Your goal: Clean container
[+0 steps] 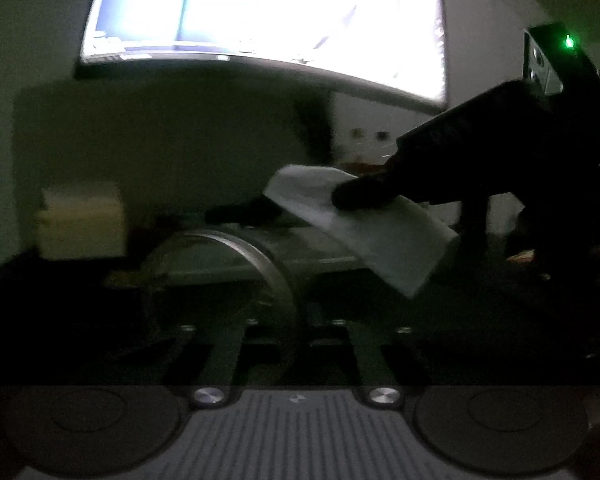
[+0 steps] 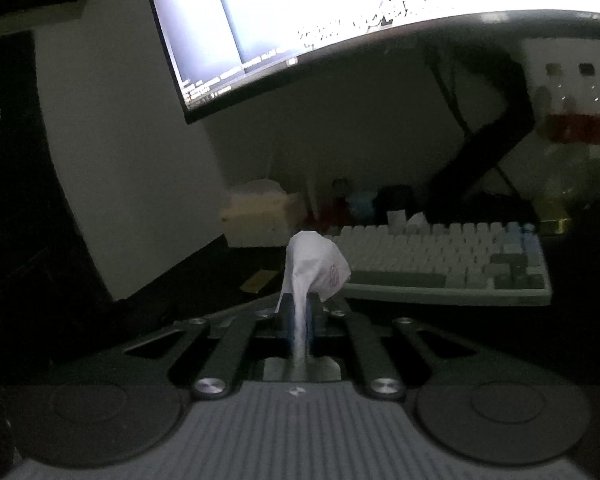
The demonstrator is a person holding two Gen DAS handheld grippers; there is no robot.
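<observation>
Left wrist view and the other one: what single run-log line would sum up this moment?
left gripper: shut on glass container | right gripper: shut on white tissue | tissue above container | monitor lit

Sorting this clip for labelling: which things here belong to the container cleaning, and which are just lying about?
Part of the job:
- clear container, lying on its side in front of the left claw
- white tissue, pinched in the right claw

Lying about:
- keyboard
- monitor
- pale tissue box
- bottles
</observation>
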